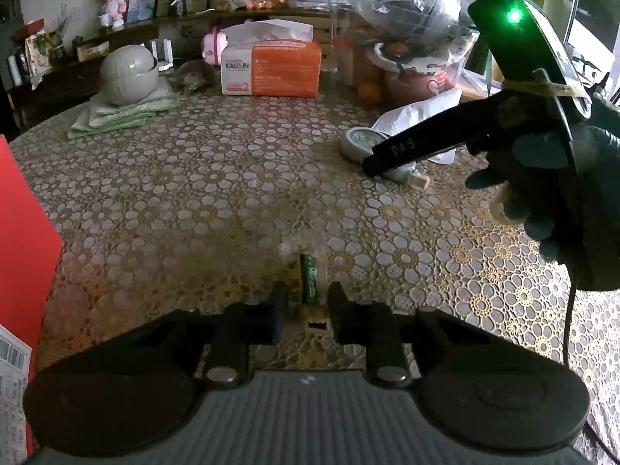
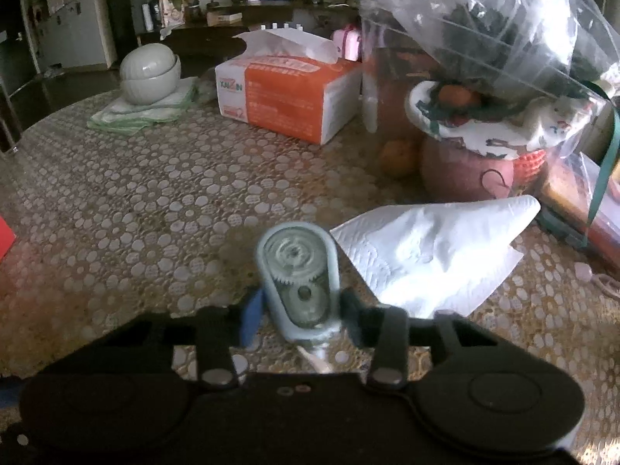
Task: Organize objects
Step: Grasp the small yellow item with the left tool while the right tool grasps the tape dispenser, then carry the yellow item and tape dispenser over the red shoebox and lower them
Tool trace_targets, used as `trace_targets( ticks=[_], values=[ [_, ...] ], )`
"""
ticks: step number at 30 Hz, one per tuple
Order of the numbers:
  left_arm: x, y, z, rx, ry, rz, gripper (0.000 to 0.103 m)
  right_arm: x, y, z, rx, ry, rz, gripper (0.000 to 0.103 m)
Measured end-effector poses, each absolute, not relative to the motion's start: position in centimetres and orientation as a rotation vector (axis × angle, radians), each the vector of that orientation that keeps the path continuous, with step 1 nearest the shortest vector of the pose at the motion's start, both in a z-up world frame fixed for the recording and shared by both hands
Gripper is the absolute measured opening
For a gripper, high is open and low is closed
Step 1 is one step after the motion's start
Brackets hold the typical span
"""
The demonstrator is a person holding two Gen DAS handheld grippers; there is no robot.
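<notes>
In the left wrist view my left gripper [image 1: 306, 302] is low over the patterned tablecloth [image 1: 232, 193]. Its jaws are shut on a small green and yellow packet [image 1: 308, 281] that sticks out forward from them. In the right wrist view my right gripper [image 2: 300, 310] is shut on a pale blue correction tape dispenser [image 2: 296, 271] with clear gears, gripping its near end with a pad on each side. The left wrist view shows that dispenser [image 1: 358, 141] at the right, under a black finger [image 1: 410, 145] of the right gripper held by a gloved hand [image 1: 550, 178].
A white paper tissue [image 2: 426, 255] lies just right of the dispenser. Behind it stand a pink pot [image 2: 461, 170] under plastic bags and a loose orange [image 2: 399, 157]. Further back are an orange tissue box [image 2: 286, 93] and stacked bowls [image 2: 149, 73] on folded cloths. A red box [image 1: 23, 217] borders the left.
</notes>
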State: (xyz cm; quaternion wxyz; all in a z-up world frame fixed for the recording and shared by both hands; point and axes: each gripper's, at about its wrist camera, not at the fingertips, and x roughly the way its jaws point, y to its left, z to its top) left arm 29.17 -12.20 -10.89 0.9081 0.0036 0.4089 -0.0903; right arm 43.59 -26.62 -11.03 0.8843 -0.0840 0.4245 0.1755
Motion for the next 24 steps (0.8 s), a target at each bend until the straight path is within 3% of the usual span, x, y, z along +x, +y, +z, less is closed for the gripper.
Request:
trace_targets(
  ticks=[24],
  values=[
    [20.2,-5.4,-6.9,-0.162,0.847,-0.223,0.021,24.4,-23.1,-5.2,-0.018,0.895,0.322,0.042]
  ],
)
